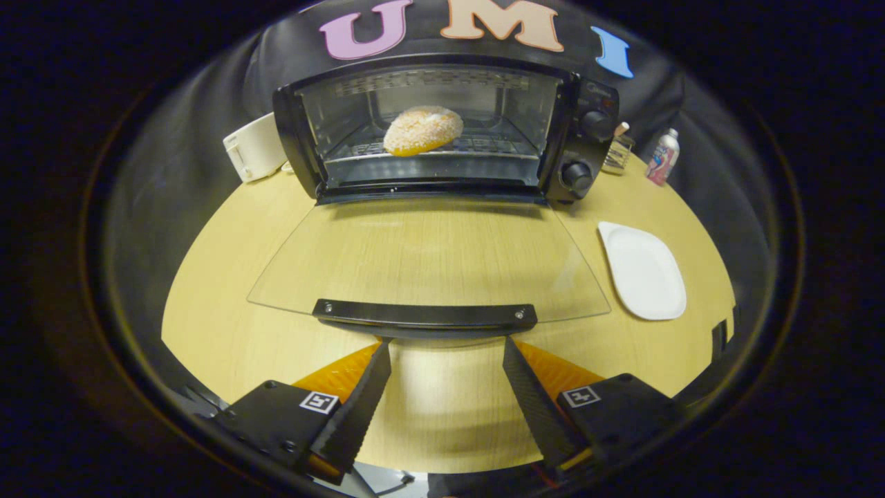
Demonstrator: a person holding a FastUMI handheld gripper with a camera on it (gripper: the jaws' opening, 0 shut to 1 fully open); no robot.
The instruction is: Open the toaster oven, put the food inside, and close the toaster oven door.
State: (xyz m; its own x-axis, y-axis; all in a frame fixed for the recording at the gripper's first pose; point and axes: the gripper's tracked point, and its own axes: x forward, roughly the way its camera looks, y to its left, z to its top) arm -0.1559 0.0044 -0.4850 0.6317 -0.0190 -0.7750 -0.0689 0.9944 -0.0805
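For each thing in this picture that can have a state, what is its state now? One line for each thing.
toaster oven: open, food inside
glass door: folded fully down, lying flat over the table
door handle: free, just ahead of the fingertips
bread: resting on the oven rack
white plate: empty, on the table right of the door
gripper: open, holding nothing

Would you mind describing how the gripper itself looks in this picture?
The gripper has two tapering, wedge-shaped fingers with finely ribbed inner faces. Each sits on a blocky black mount bearing a small square black-and-white marker. A thin cable shows beneath the left mount.
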